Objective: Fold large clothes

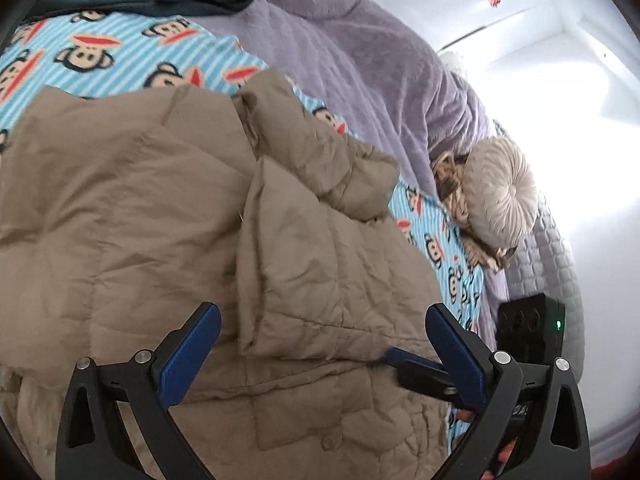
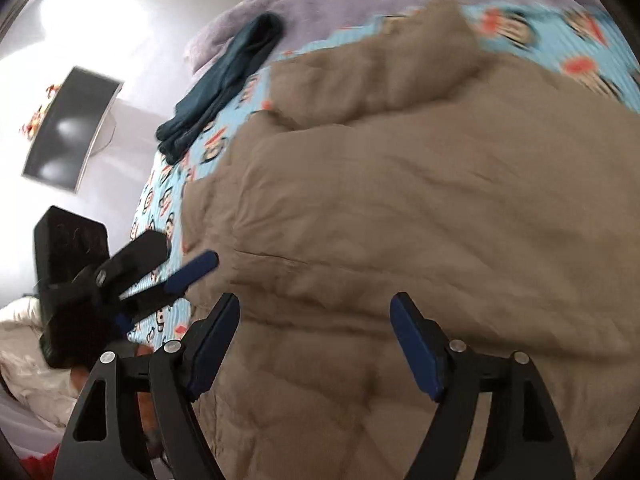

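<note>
This is a bedroom in a home. A bed [image 1: 540,272] carries a cartoon-monkey sheet [image 1: 120,60], a purple blanket [image 1: 360,60] and a round cushion [image 1: 504,196]. A screen [image 2: 68,128] hangs on the white wall [image 2: 152,20].

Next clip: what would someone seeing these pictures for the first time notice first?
A big tan puffy coat fills the middle of both views, spread over a blue monkey-print sheet on the bed. Both the left gripper and the right gripper hang open above it, holding nothing. A dark teal garment lies at the far edge, against a lilac blanket.
</note>
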The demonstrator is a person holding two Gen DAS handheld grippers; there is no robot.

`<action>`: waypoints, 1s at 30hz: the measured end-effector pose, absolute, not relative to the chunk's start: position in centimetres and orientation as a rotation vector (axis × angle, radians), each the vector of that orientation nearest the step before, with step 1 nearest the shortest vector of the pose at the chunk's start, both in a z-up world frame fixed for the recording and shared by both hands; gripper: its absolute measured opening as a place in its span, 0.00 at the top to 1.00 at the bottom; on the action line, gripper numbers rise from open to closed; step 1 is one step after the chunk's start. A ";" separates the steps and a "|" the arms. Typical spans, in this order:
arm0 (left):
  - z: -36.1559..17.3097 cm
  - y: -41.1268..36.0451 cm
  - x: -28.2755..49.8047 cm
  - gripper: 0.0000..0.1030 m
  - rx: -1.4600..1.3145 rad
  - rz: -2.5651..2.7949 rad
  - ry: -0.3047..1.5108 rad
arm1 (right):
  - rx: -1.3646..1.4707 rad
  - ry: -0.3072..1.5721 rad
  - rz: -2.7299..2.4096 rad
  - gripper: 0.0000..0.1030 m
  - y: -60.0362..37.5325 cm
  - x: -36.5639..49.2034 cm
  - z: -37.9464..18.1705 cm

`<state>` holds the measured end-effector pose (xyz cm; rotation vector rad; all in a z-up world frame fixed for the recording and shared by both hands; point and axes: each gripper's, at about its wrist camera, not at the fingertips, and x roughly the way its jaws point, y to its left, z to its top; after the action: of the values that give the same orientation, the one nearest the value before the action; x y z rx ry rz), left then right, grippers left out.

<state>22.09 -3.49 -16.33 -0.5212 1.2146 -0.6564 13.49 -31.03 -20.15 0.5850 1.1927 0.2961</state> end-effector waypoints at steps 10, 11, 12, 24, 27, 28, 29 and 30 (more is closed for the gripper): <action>-19.0 -7.5 23.6 0.79 -0.465 -0.595 1.287 | 1.023 1.078 -0.053 0.23 -47.7 5.4 -23.3; -18.9 -7.6 23.6 0.88 -0.461 -0.606 1.288 | 1.043 1.053 -0.079 0.29 -48.9 5.2 -23.3; -18.6 -7.6 23.3 0.88 -0.456 -0.612 1.279 | 1.045 1.031 -0.098 0.64 -49.9 5.2 -23.2; -19.3 -4.6 20.7 0.78 -0.240 -0.482 1.295 | 0.919 1.068 -0.151 0.97 -50.2 7.7 -25.3; -17.0 -3.1 20.2 0.76 -0.138 -0.402 1.260 | 0.939 1.057 -0.146 0.97 -50.3 6.9 -25.4; -16.2 -2.4 20.0 0.76 -0.131 -0.397 1.243 | 0.935 1.056 -0.145 0.96 -50.0 6.9 -25.4; -15.2 -2.1 20.0 0.76 -0.144 -0.409 1.222 | 0.929 1.057 -0.144 0.96 -50.0 6.9 -25.3; -14.4 -2.1 20.0 0.76 -0.160 -0.431 1.202 | 0.920 1.059 -0.145 0.95 -50.0 7.0 -25.1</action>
<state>19.97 -2.05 -14.36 -0.1604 1.2023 -0.4310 6.96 -49.97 -25.10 0.9202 1.0588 -0.1449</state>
